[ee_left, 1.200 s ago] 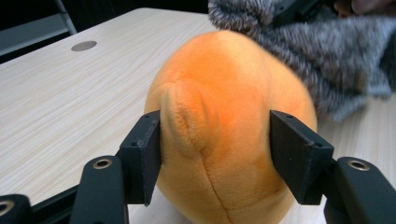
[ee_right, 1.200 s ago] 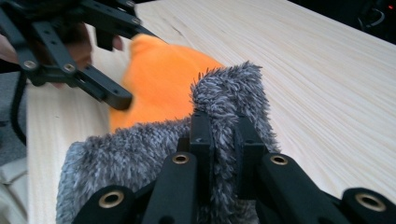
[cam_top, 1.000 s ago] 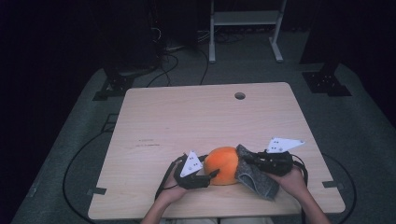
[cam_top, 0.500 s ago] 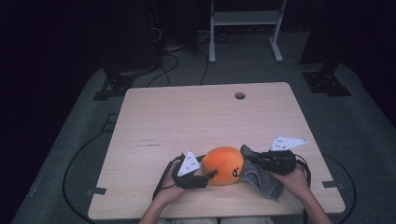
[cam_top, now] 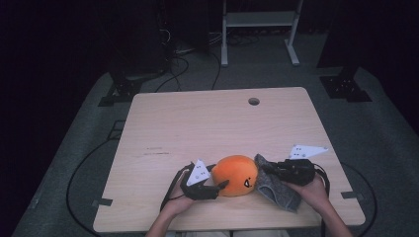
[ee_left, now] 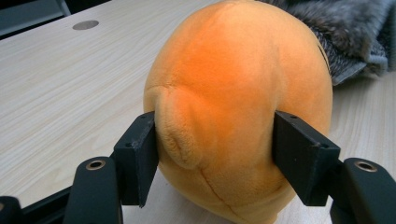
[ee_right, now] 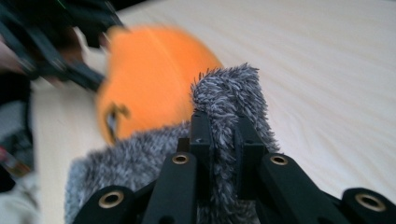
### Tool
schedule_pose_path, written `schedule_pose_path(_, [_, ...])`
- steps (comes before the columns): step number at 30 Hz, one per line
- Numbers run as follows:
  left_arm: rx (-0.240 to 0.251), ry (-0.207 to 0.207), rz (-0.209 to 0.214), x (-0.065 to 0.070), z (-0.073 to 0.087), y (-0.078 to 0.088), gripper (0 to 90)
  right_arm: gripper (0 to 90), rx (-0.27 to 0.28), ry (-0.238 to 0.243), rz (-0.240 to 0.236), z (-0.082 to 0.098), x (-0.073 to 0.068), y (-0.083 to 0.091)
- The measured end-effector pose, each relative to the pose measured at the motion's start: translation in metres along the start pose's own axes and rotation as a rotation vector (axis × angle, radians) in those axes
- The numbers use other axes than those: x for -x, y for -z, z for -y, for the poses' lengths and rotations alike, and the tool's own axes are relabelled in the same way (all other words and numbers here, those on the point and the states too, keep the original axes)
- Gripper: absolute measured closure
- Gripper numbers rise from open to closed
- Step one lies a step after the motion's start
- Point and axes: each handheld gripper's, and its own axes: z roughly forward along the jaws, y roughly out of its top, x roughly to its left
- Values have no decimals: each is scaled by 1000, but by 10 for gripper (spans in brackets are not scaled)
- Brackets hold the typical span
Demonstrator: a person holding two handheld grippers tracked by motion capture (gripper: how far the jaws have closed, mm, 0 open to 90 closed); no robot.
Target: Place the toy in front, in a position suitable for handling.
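Note:
An orange plush ball (cam_top: 237,175) with a small black face rests on the table near its front edge. My left gripper (cam_top: 220,186) has it from the left. In the left gripper view the pads (ee_left: 140,154) press into both sides of the plush (ee_left: 233,93); the jaws have just been opening a little, with the plush still between them. My right gripper (cam_top: 267,169) is shut on a fold of grey furry cloth (cam_top: 279,190), which lies just right of the plush. In the right gripper view the cloth (ee_right: 229,88) sticks up between the jaws of that gripper (ee_right: 224,126), with the blurred plush (ee_right: 149,88) behind.
The light wooden table (cam_top: 197,128) has a round cable hole (cam_top: 254,101) near its far edge. Cables run over the grey floor on both sides. A white metal frame (cam_top: 257,22) stands behind the table.
The right gripper has drawn the grey cloth slightly to the right off the plush's side, so the small face now shows. The left hand has stayed in place.

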Motion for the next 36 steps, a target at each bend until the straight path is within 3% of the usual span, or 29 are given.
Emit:
schedule_pose_path(2, [1, -5, -4, 1, -1, -1, 346, 802, 47, 10, -39, -7, -5, 0])
schedule_pose_path(4, [4, -2, -5, 1, 0, 0, 345, 803, 40, 28, -53, -10, -11, -2])
schedule_pose_path(6, [15, 12, 6, 1, 1, 0, 343, 802, -2, 51, -34, -7, -12, -8])
schedule_pose_path(9, [20, 12, 4, 4, -2, -2, 340, 803, -47, 33, 9, 0, -4, -6])
schedule_pose_path(11, [25, 9, 1, 6, -4, -3, 339, 803, -41, 31, 23, 0, -3, 0])
schedule_pose_path(16, [40, -28, 22, 17, -13, -6, 343, 802, 16, 145, -18, -23, -28, -3])
schedule_pose_path(19, [38, -27, 49, 20, -15, -4, 301, 803, -25, 201, 5, -27, -35, -14])
schedule_pose_path(21, [41, -13, 44, 19, -15, -4, 315, 803, -19, 175, -5, -27, -33, -14])
schedule_pose_path(22, [41, -18, 37, 19, -15, -5, 335, 803, -24, 192, 1, -28, -35, -13])
schedule_pose_path(25, [40, -54, 18, 24, -18, -7, 361, 803, -21, 251, -46, -37, -51, -15])
schedule_pose_path(28, [27, -133, 7, 32, -22, -9, 372, 803, -45, 315, -52, -46, -67, -25])
schedule_pose_path(31, [17, -166, -6, 34, -24, -10, 381, 803, -88, 367, -39, -52, -71, -35])
schedule_pose_path(36, [16, -139, 11, 28, -19, -7, 391, 803, -84, 306, -10, -44, -52, -22])
